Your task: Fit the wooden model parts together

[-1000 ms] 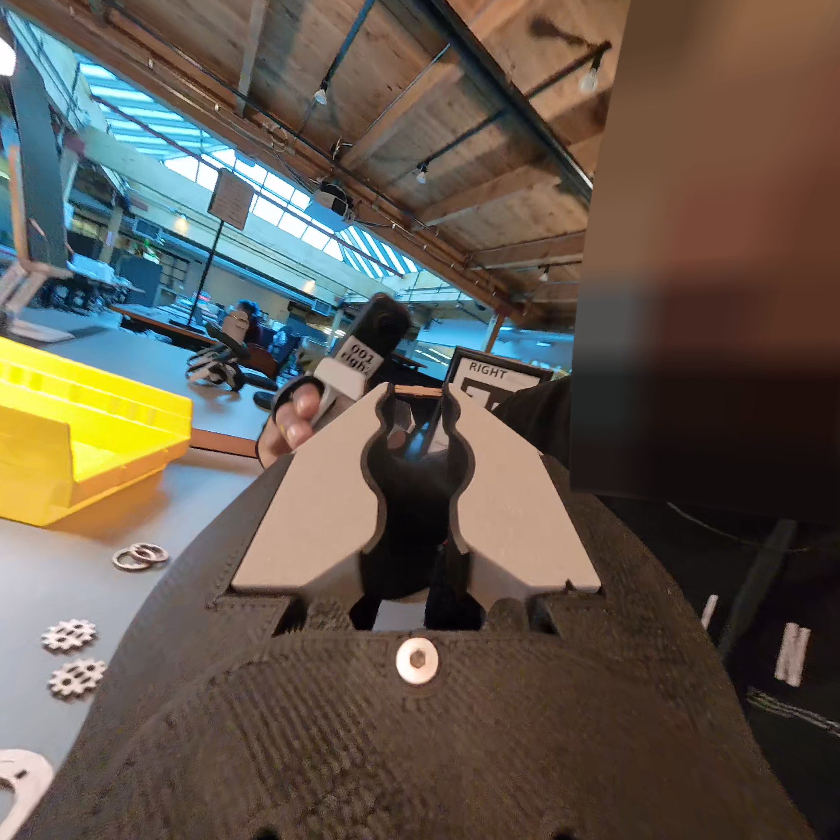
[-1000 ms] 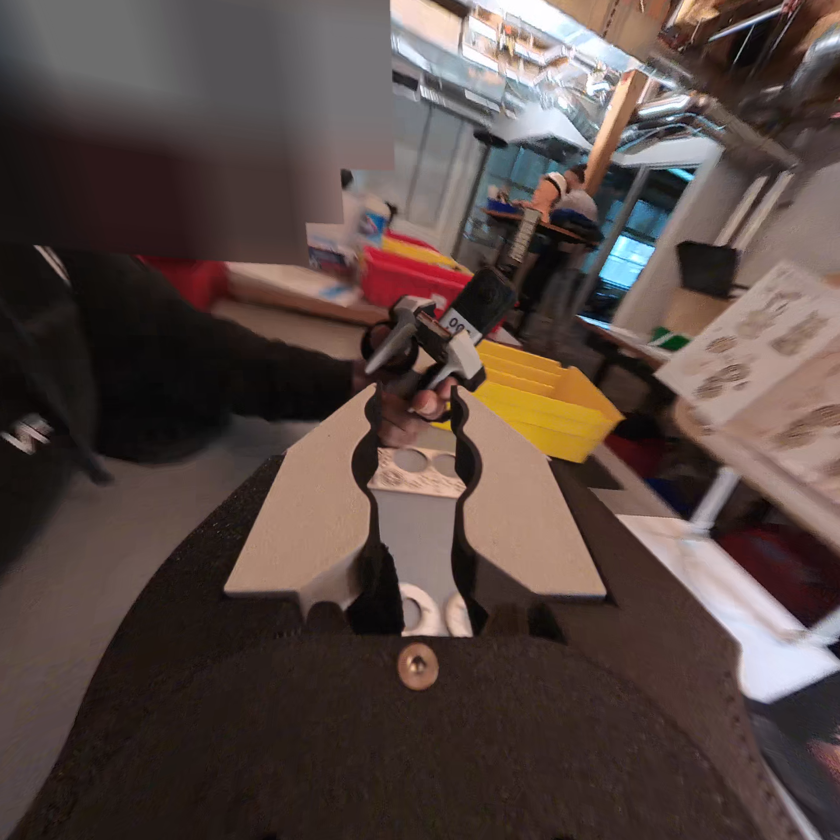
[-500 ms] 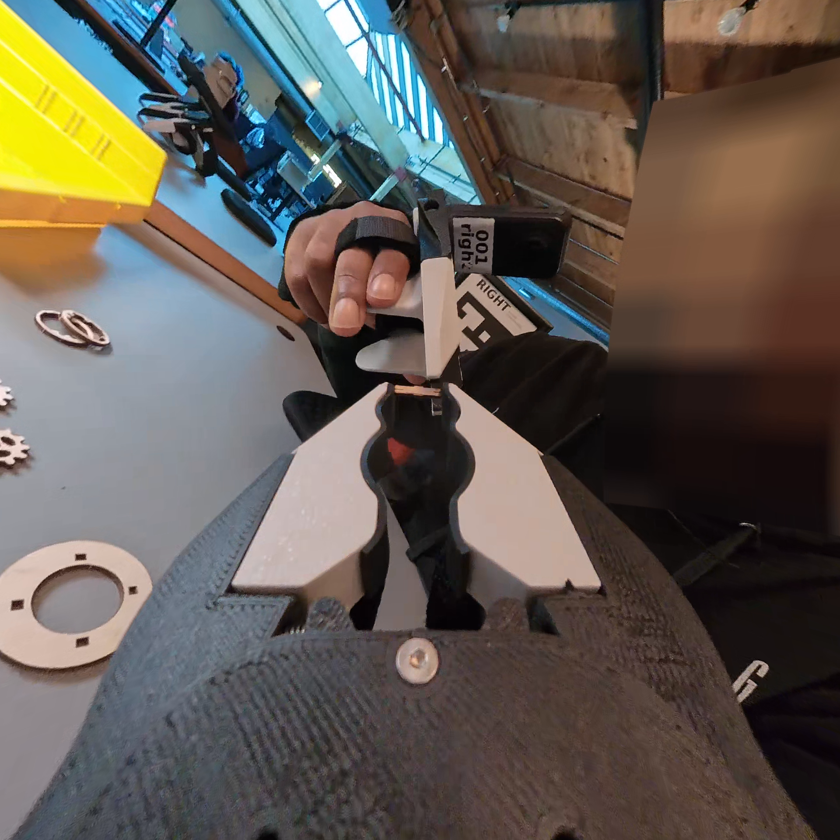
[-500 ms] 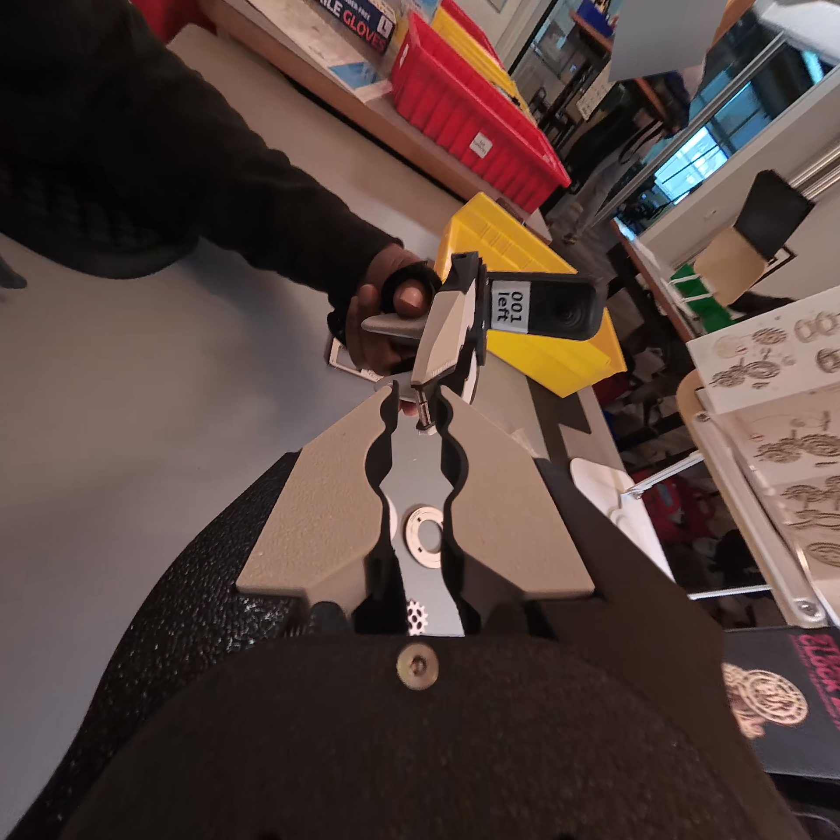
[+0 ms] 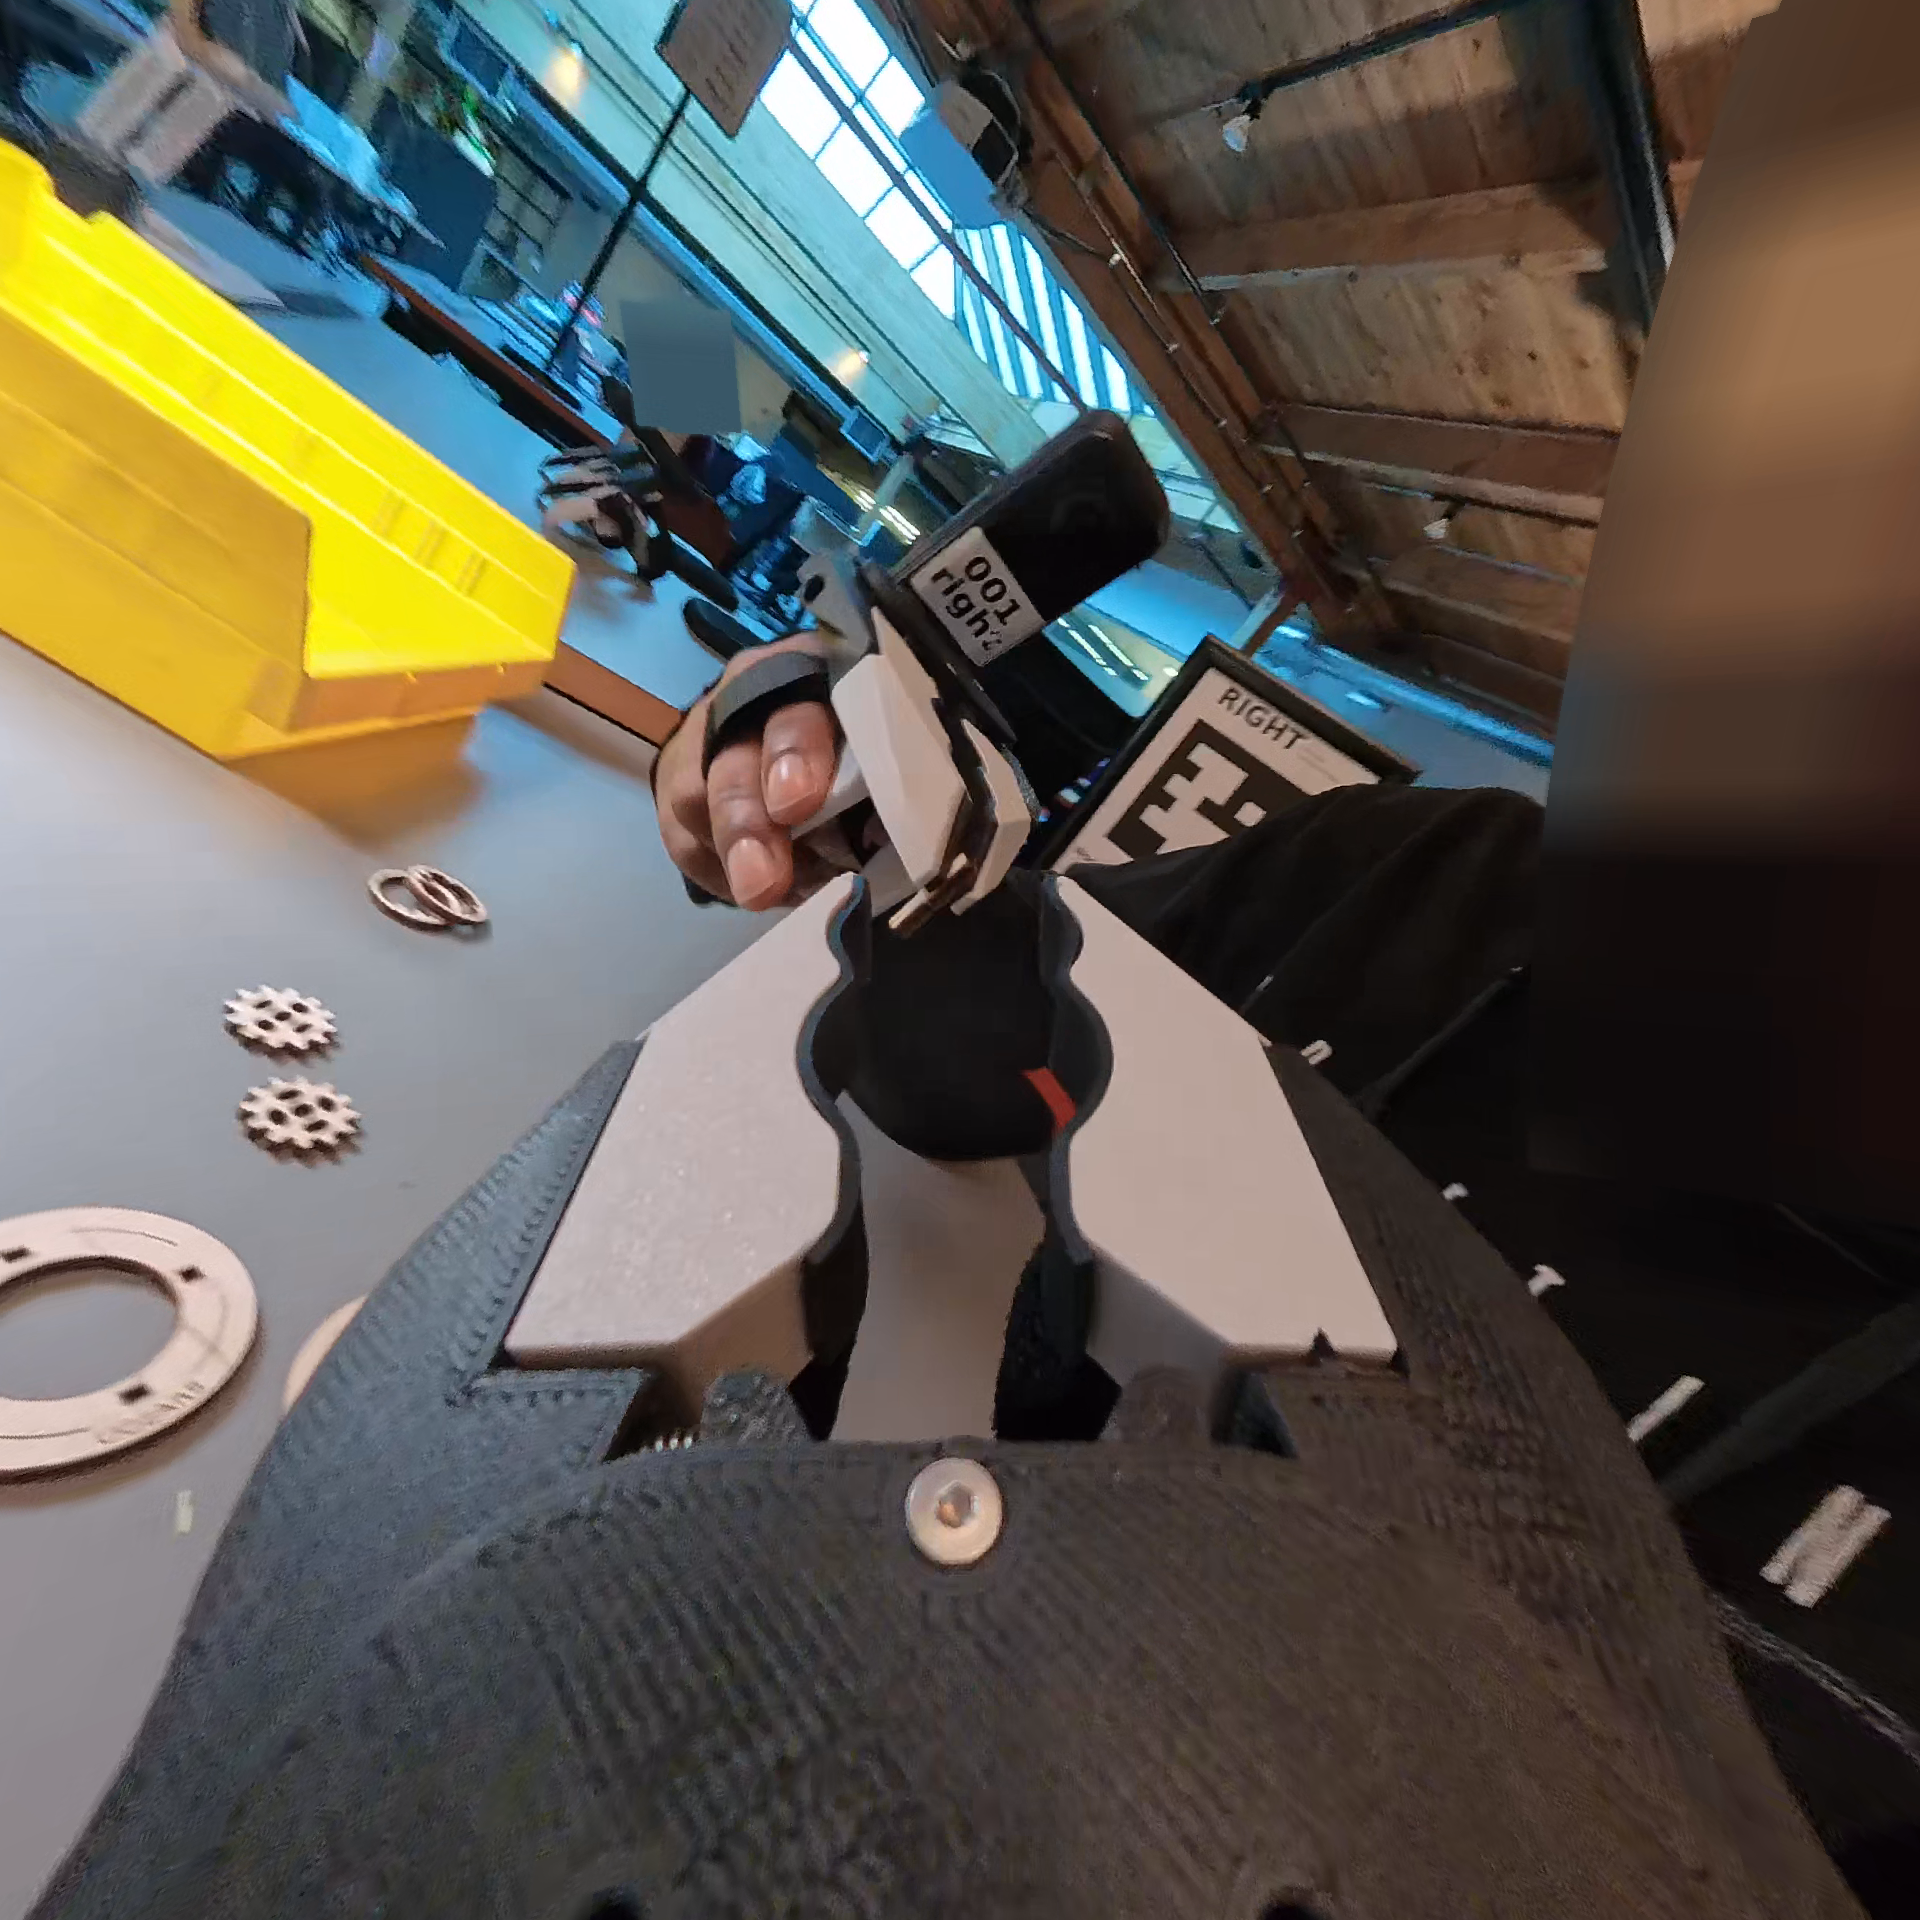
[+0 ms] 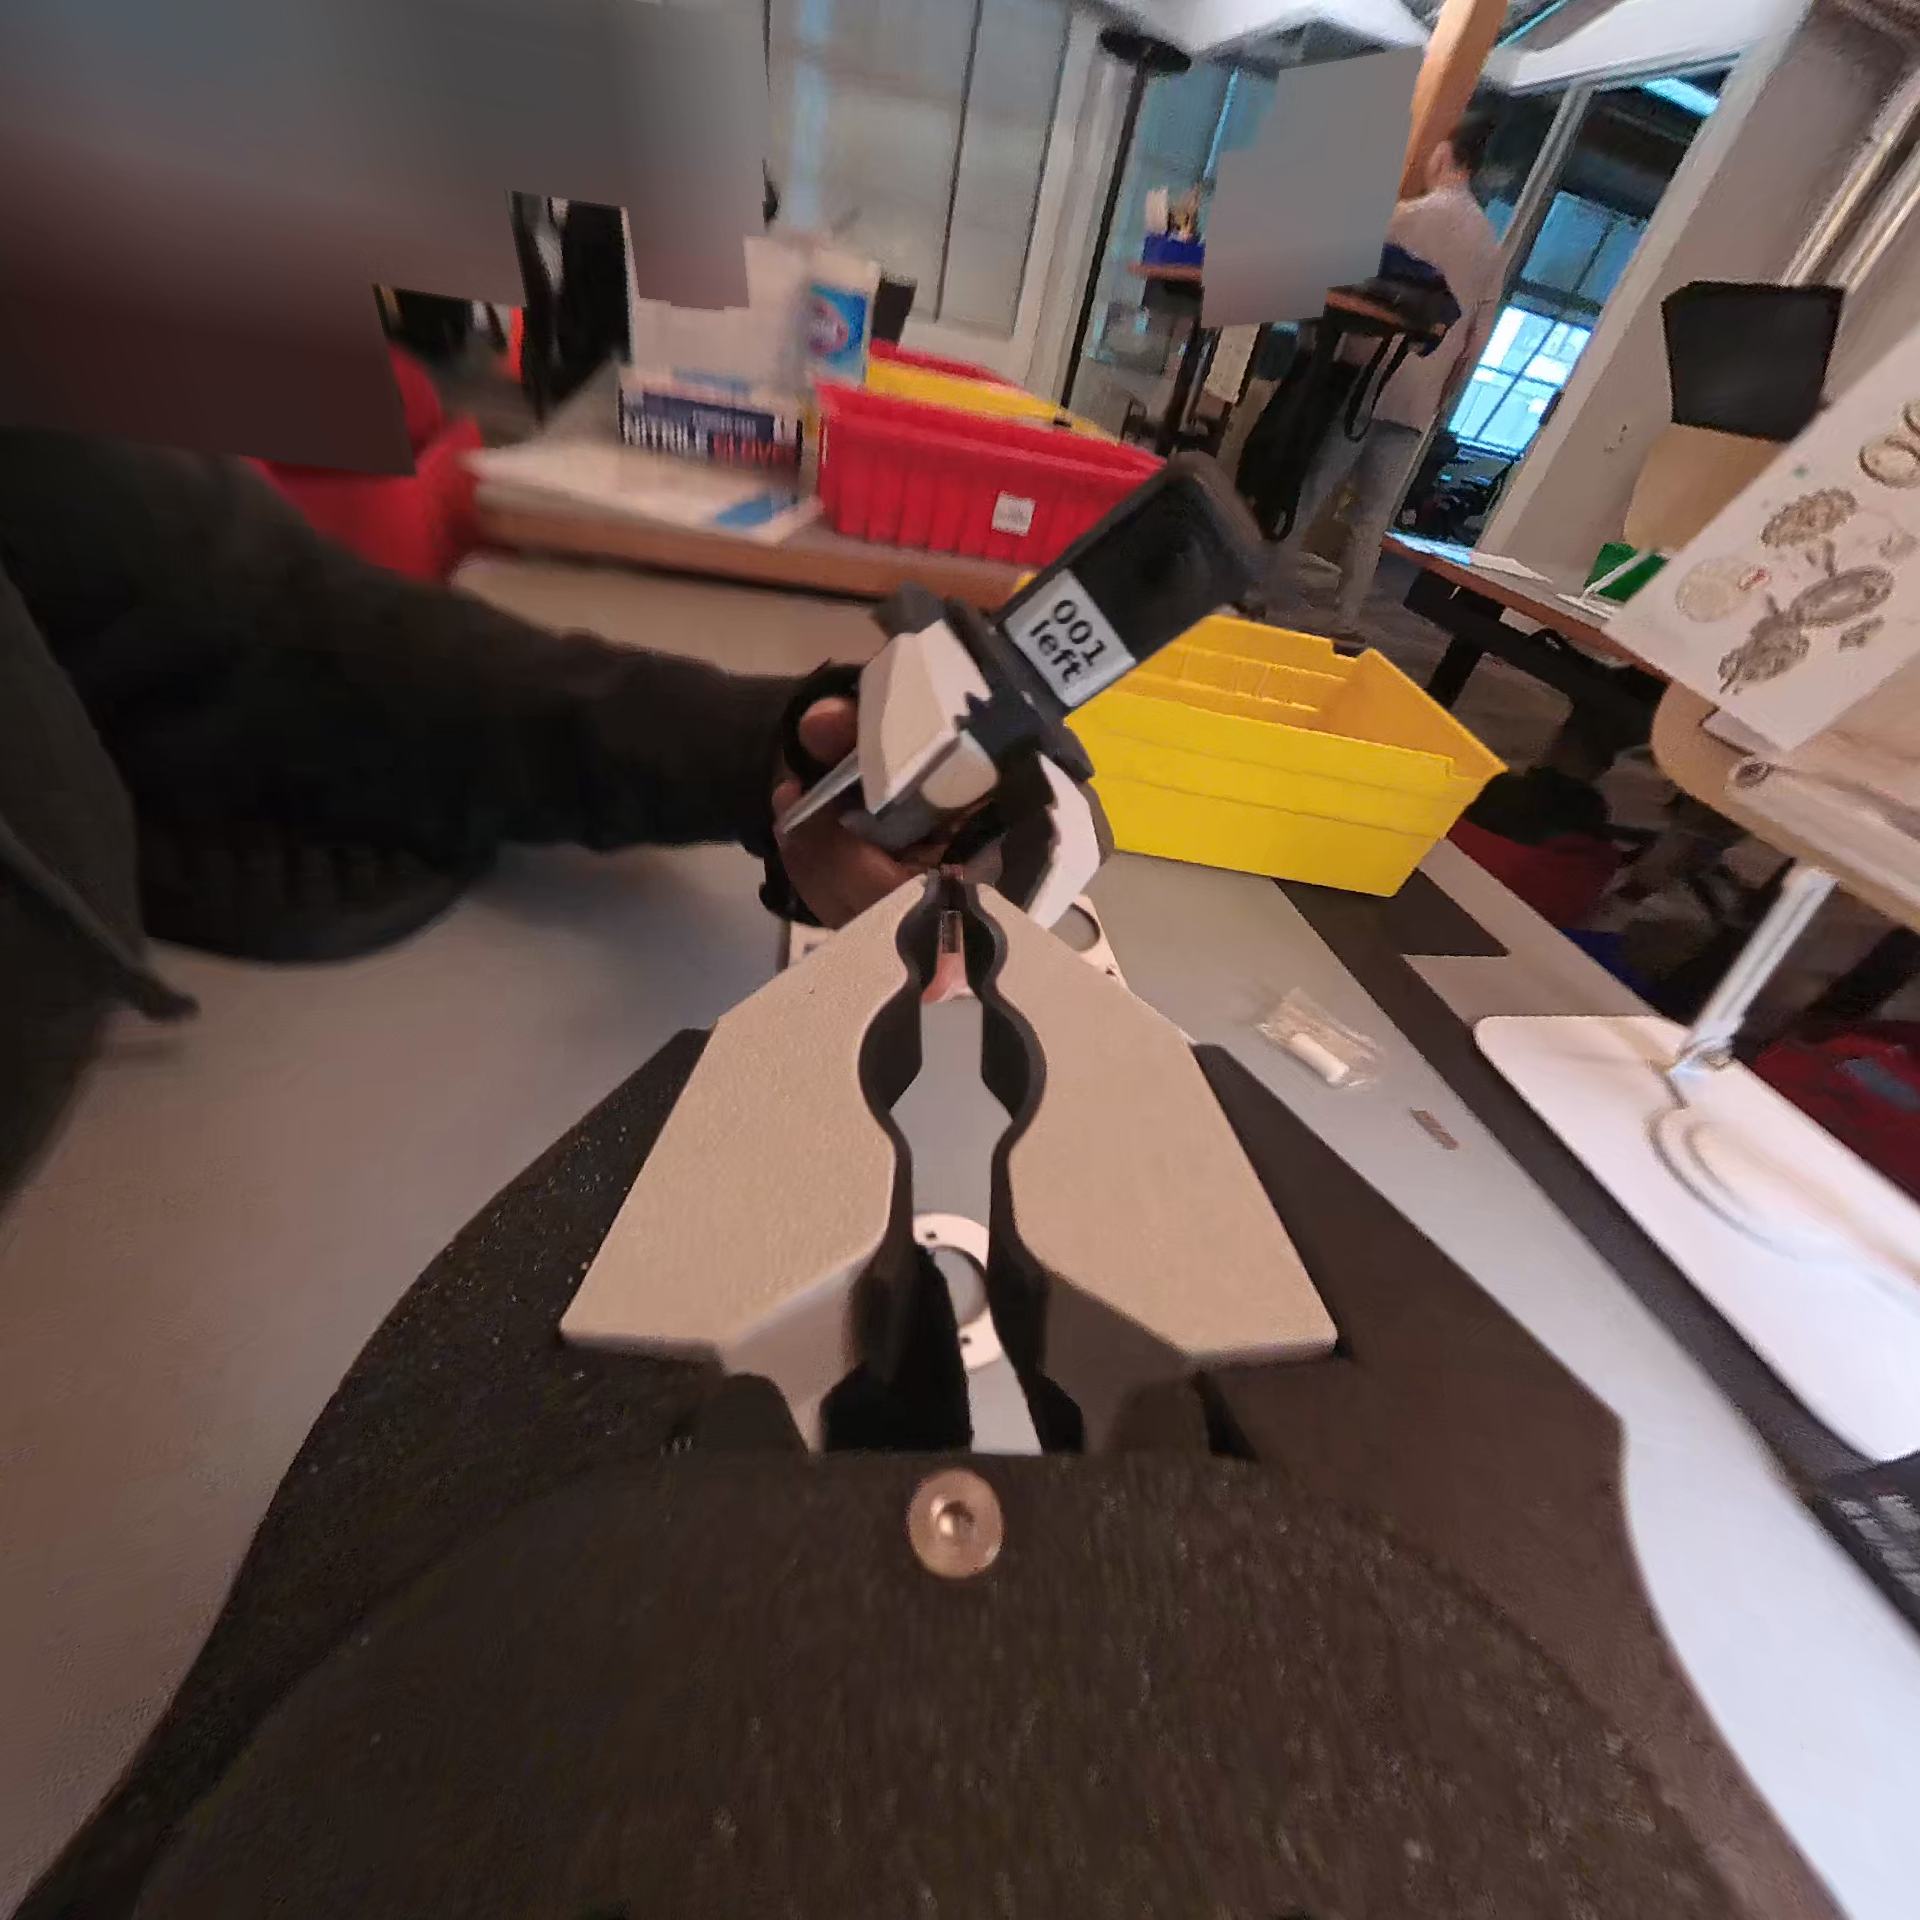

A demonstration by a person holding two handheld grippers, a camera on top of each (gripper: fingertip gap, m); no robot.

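Note:
My right gripper (image 6: pixel 948 888) is shut on a small thin wooden piece (image 6: pixel 948 935) at its tips. The piece also shows in the left wrist view (image 5: pixel 925 902), pinched by the right gripper's pale fingers (image 5: pixel 904 790). My left gripper (image 5: pixel 951 896) is open, its tips either side of the piece and not pinching it. Both grippers meet tip to tip above the grey table. A wooden ring plate (image 5: pixel 114 1340), two wooden gears (image 5: pixel 281 1020) and two small rings (image 5: pixel 426 896) lie on the table to the left.
A yellow bin (image 5: pixel 260 582) stands at the back left of the table; it also shows in the right wrist view (image 6: pixel 1268 769). Red bins (image 6: pixel 966 478) sit on a farther bench. A small plastic bag (image 6: pixel 1314 1039) and a white lamp base (image 6: pixel 1714 1174) lie to the right. Less than 4 cm separates the two grippers' tips.
The small wooden piece was held across my left gripper's tips. The right gripper has closed on it and the left has opened slightly. Both grippers have tilted back towards level.

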